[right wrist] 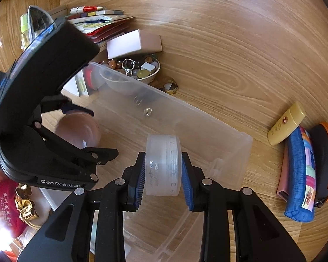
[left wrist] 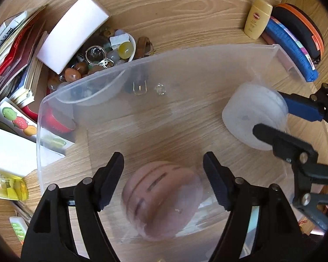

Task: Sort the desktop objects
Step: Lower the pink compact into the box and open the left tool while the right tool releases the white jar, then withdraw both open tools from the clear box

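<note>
Holding a frosted jar [right wrist: 163,164] clamped over the clear bin [right wrist: 218,131], the right tongs [right wrist: 164,181] grip its sides. Left tongs [left wrist: 163,181] stand apart around a blurred pink ball [left wrist: 161,198] inside the bin. A bowl [right wrist: 149,77] of stones sits on the table [right wrist: 229,54] behind.

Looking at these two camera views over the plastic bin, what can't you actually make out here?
- Pink round object, left wrist view: motion-blurred, so its markings and exact resting place are unclear.
- Frosted jar label, right wrist view: partly covered by the right gripper pads.
- Items in the bowl of trinkets: too small, half hidden by the white box.
- Stationery pile: cut off by the left edge.
</note>
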### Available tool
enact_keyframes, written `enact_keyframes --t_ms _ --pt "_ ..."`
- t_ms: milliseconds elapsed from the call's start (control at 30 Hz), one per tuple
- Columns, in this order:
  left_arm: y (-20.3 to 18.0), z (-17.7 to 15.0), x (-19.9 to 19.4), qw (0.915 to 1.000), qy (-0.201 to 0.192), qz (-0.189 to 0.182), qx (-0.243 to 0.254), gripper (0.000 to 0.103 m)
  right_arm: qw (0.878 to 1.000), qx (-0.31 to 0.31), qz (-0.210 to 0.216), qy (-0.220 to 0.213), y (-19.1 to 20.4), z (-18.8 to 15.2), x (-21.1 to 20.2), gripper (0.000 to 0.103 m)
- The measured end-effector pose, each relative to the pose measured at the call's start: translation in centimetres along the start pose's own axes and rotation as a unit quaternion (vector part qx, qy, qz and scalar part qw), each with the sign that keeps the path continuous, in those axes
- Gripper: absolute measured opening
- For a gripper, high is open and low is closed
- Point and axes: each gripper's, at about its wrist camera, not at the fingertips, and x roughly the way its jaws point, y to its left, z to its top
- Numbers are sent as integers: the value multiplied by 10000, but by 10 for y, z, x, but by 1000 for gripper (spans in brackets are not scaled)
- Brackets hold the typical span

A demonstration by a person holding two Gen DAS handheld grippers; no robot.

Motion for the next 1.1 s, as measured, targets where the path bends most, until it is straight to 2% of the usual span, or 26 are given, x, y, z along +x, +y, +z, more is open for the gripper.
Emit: enact_keyframes --t_ms 67,200,233,300,333,533,600,700,833,867,1033,1100 --pt "1 -1 -1 10000 5 17 -6 75 10000 -25 7 6 1 -1 -1 31" --pt "5 -3 -16 9998 -187 75 -27 76 9998 -48 -116 -153 2 -3 -11 58" --pt "6 -4 -21 9996 -266 108 -20 78 9996 -57 -150 -216 2 -4 -15 63" --pt "8 -5 -33 9988 -418 235 -25 89 9992 -55 -212 -338 2 -4 -23 67" --pt "10 -6 -40 9982 -518 293 -50 90 9989 -38 -271 -390 0 -4 -27 69" --pt "18 -20 -79 9948 -880 504 -122 91 9972 161 -321 -662 -6 -6 -58 76" --pt "2 -15 -86 9928 -1016 606 -171 91 9963 236 -361 -745 -10 -8 -68 81" --pt "8 -28 -100 9891 -1242 761 -227 93 9945 360 -383 -901 -12 -11 -87 83" --pt "-1 -31 -116 9859 -1480 722 -283 94 9920 508 -357 -1101 -12 -18 -113 85" --pt "-14 -27 -115 9846 -1546 760 -296 94 9914 539 -361 -1138 -11 -20 -119 85" --pt "-25 -51 -141 9766 -1919 934 -272 97 9873 692 -332 -1388 -10 -29 -146 88" --pt "-30 -62 -151 9741 -2060 896 -257 98 9859 738 -307 -1470 -8 -35 -155 89"
